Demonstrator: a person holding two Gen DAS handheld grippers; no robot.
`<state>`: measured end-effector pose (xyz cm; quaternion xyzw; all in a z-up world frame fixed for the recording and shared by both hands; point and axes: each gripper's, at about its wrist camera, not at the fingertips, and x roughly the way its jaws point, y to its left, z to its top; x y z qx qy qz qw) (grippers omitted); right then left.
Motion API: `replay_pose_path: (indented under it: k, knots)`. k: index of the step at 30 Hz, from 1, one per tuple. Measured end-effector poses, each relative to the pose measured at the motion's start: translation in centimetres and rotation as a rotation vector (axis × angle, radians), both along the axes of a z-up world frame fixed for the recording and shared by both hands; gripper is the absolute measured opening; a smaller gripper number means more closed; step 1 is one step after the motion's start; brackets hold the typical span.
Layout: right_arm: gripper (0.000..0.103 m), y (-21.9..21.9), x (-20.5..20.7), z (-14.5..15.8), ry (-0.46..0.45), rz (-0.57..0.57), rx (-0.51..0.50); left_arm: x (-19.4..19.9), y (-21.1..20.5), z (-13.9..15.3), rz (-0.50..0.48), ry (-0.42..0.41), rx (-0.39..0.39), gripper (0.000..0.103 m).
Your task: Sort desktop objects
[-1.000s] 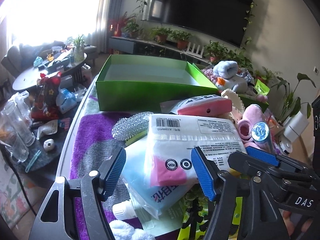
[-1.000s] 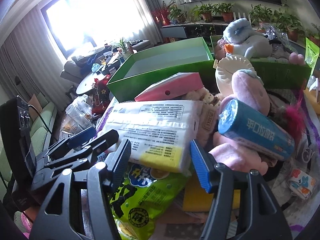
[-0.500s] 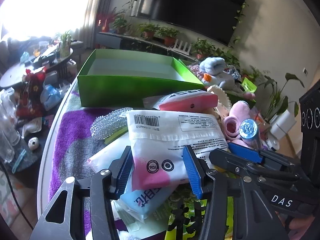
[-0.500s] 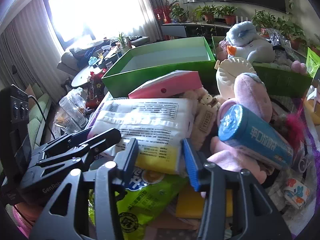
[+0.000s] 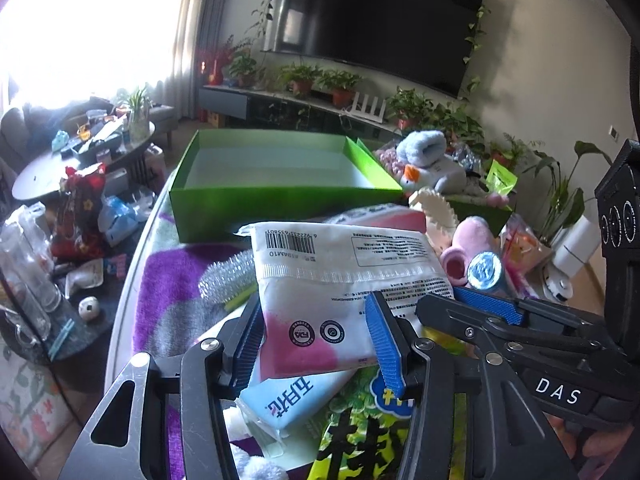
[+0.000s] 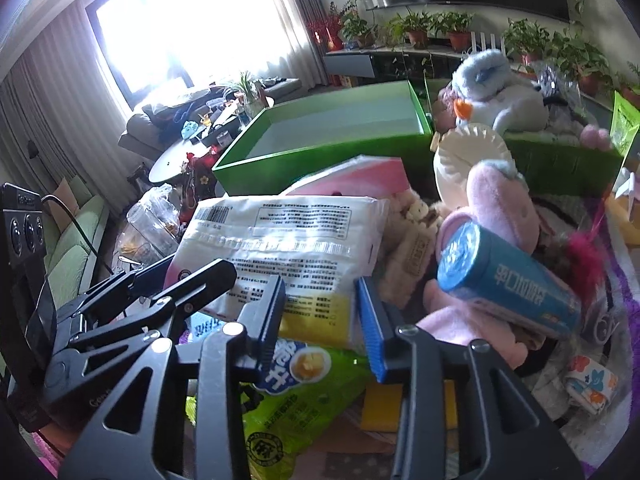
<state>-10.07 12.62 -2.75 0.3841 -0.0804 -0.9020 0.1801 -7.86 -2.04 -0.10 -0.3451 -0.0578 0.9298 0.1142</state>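
A white plastic pack [image 5: 340, 276] with a pink and yellow near end lies atop a pile of goods on the table. My left gripper [image 5: 316, 336] is shut on its pink corner, and the pack looks lifted a little. My right gripper [image 6: 320, 320] is shut on the yellow corner of the same pack [image 6: 288, 248]. An empty green box [image 5: 272, 176] stands behind the pile, also in the right wrist view [image 6: 340, 132].
Around the pack lie a blue can [image 6: 508, 284], pink plush toys [image 6: 496, 200], a pink-and-white pouch [image 6: 360, 176], a green snack bag [image 6: 288, 404] and a light blue pack [image 5: 296, 396]. A second green box with a plush duck [image 6: 500, 96] stands at the right. A purple towel [image 5: 168, 280] covers the table.
Both grippers have closed from open onto the white pack's near corners. The pack has risen slightly from the pile.
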Motion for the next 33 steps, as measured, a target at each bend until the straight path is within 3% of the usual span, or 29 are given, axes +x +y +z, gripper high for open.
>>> replay_pose_path:
  k: [33]
  knots:
    - [0.037, -2.6, -2.5, 7.7, 0.195, 0.06, 0.04, -2.9, -2.6, 6.6, 0.046, 0.161, -0.013, 0.052]
